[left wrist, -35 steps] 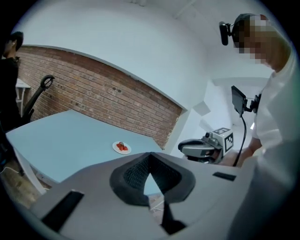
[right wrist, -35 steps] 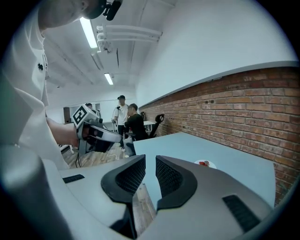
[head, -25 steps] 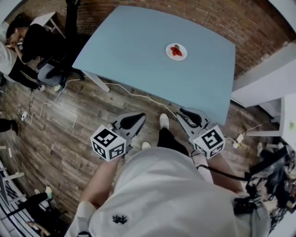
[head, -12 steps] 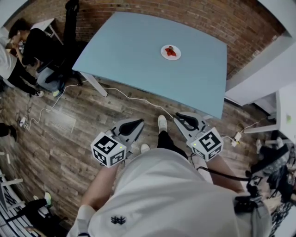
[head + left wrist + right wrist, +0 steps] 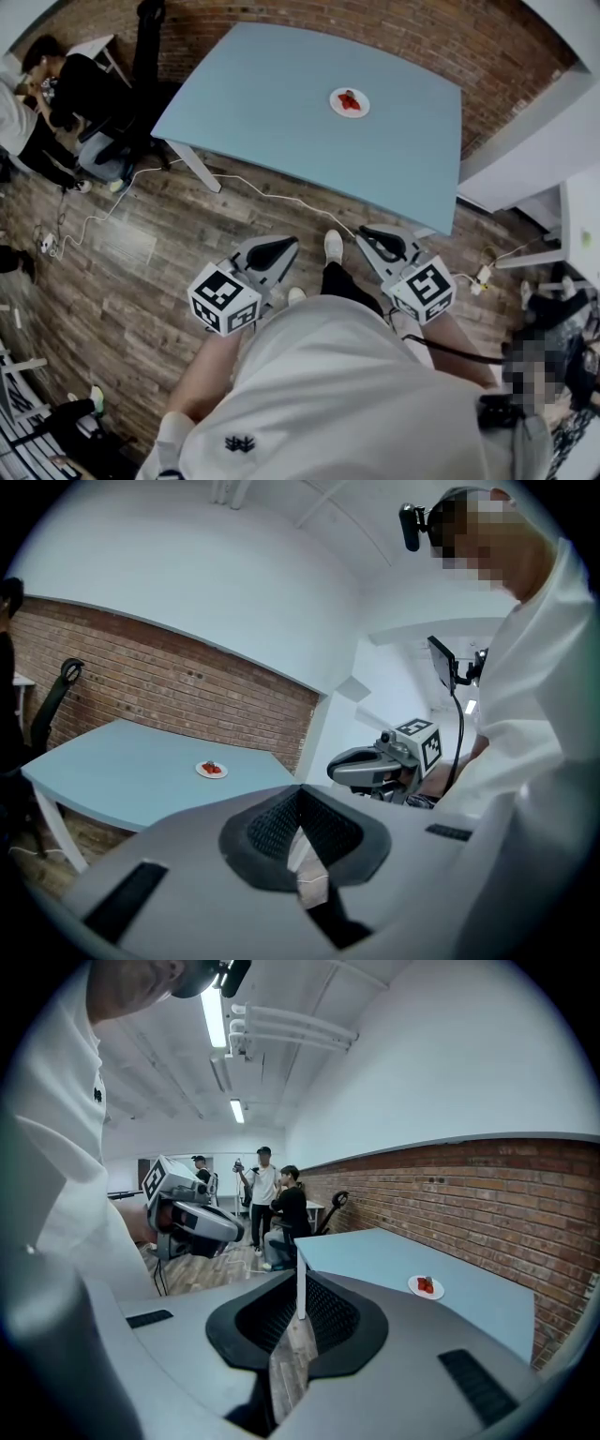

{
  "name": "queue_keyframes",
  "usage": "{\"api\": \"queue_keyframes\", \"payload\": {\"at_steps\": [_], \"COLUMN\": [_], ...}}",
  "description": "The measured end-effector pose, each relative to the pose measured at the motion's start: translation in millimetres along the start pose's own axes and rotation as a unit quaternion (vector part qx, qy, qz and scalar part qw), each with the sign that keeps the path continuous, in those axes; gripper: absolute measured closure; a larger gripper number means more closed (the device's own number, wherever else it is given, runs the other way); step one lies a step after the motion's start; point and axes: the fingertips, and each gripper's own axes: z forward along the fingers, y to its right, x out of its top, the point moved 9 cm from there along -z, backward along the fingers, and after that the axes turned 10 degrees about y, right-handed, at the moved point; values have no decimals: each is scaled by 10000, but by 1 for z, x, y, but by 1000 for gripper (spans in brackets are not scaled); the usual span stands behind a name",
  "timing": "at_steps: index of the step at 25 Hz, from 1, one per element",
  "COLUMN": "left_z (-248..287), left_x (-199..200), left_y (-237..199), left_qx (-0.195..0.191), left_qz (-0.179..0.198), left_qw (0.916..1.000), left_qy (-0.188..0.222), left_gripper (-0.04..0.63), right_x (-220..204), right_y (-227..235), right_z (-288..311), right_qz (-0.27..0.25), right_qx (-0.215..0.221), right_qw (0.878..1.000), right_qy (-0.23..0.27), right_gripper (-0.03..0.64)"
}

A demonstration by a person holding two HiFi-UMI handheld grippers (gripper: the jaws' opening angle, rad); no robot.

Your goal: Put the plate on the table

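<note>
Task thing: small round white plate (image 5: 362, 108) carrying red food pieces (image 5: 350, 99), flat on the light blue rectangular bench (image 5: 272, 103).
Plate place: right half of the bench, nearer the far edge than the near edge, clear of every corner.
Left gripper (image 5: 272, 249): fingers together, nothing between them, held at the person's waist, short of the bench's near edge.
Right gripper (image 5: 380, 242): fingers together, empty, also at the waist, just short of the near edge.
Key relation: plate lay ahead of both grippers, across the near edge, well apart from both. It sat between their lines, and the right gripper was somewhat nearer.
Long axis: none, plate was round, any rim side would serve.
Step, judged: plate already on the bench, neither gripper engaged with it.
</note>
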Motion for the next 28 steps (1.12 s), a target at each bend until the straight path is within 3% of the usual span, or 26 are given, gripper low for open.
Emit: {"api": "queue_keyframes", "payload": {"at_steps": [13,28], "left_z": [-9,20], "left_x": [-4,2], "left_y": [-15,-30], "left_qx": [-72,-41], "left_qz": [-77,-180], "left_qw": [9999,9994], "left_qy": [-51,-306], "left_gripper": [594,595], "right_x": [-1,-6], "right_y": [-10,16], "right_z": [21,34], "right_qz": [-53,98], "right_qx": [-6,22], "right_qw": [9995,9998], "right_qy": [-299,-188], "right_gripper": [598,598]}}
